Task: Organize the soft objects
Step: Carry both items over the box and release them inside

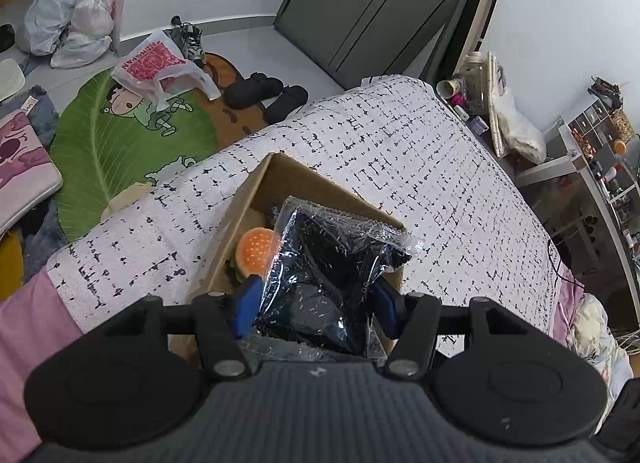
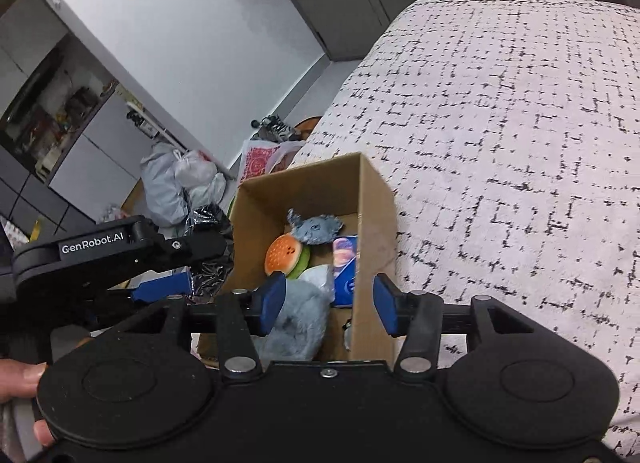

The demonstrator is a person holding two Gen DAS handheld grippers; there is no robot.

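Note:
My left gripper (image 1: 316,307) is shut on a dark packet in clear crinkly plastic (image 1: 320,263), which hangs over the near side of an open cardboard box (image 1: 256,183) on the bed. A burger toy (image 1: 256,249) shows in the box beside it. In the right wrist view, my right gripper (image 2: 330,305) stands open above the box's (image 2: 376,223) near right corner, its wall between the pads. A grey fluffy toy (image 2: 296,315) lies under its left pad. Deeper in are the burger toy (image 2: 284,255), a grey crumpled toy (image 2: 316,229) and a blue packet (image 2: 346,267).
The box sits on a white bed cover with black marks (image 2: 500,123). The left gripper's blue finger (image 2: 162,289) and its packet (image 2: 210,247) are just left of the box. On the floor lie a green leaf rug (image 1: 120,143), plastic bags (image 1: 72,23) and black slippers (image 1: 264,91).

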